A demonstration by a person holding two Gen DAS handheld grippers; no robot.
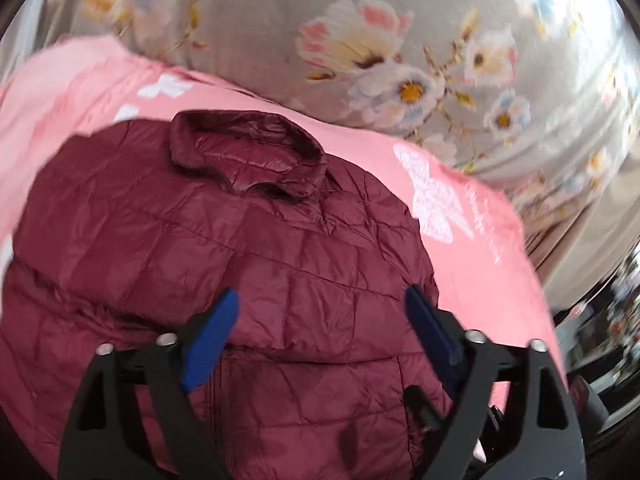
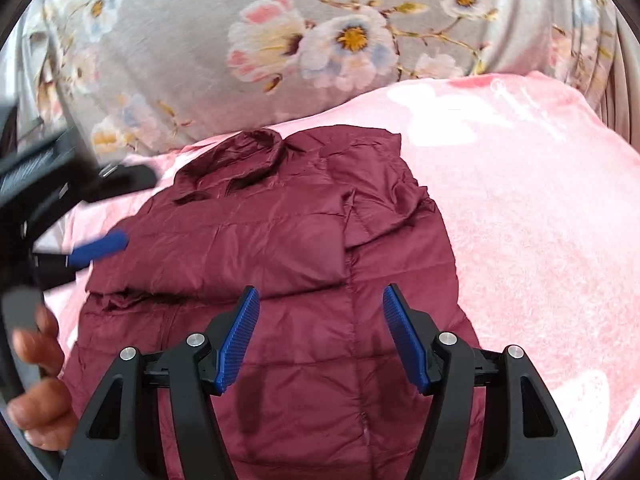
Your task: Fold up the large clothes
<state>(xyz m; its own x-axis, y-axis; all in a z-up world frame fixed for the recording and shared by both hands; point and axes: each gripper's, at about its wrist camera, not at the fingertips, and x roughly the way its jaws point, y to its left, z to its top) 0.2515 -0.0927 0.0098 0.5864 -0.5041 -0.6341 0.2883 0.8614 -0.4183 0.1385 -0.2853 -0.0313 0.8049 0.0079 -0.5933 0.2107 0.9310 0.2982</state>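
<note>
A maroon quilted puffer jacket lies on a pink blanket, collar away from me, with both sleeves folded in over its body. My left gripper is open and empty, hovering over the jacket's lower half. In the right wrist view the same jacket lies on the pink blanket. My right gripper is open and empty above the jacket's lower middle. The left gripper's blue fingertip shows at the left edge, beside the jacket's folded sleeve.
A grey sheet with flowers covers the bed beyond the blanket; it also shows in the left wrist view. The person's hand holds the left gripper at the lower left. Dark clutter lies off the bed's right edge.
</note>
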